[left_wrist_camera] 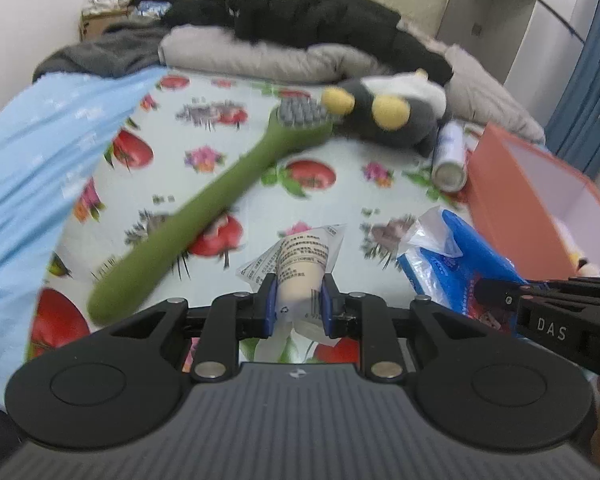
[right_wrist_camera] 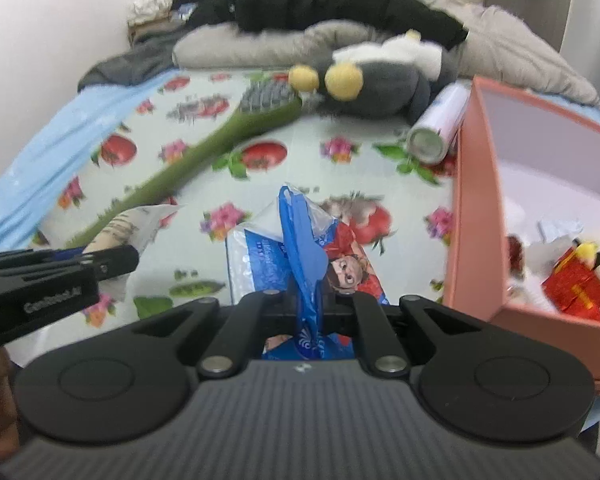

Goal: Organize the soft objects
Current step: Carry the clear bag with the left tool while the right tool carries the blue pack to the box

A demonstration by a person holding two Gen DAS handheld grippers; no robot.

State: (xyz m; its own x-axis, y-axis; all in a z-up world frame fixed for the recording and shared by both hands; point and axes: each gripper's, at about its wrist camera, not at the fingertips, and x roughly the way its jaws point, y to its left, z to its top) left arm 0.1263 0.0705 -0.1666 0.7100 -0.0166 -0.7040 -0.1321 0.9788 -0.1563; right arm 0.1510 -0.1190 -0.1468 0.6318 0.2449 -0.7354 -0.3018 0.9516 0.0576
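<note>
Above fruit-print bed sheet [left_wrist_camera: 228,148]: left gripper [left_wrist_camera: 299,300], jaws pinching beige printed tube [left_wrist_camera: 300,268]; right gripper [right_wrist_camera: 305,300], marked "DAS", jaws clamped on blue tissue pack [right_wrist_camera: 300,256], beside pink box [right_wrist_camera: 472,216].

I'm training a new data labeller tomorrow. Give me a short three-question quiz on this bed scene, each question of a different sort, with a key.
1. True or false: the left gripper is shut on the tube.
2. What does the right gripper pinch? A) green brush B) blue tissue pack C) spray can
3. Fill in: the pink box stands on the ____ side of the bed, as both cameras see it.

Key: 1 true. 2 B, the blue tissue pack; the green brush and spray can lie loose on the sheet. 3 right.
</note>
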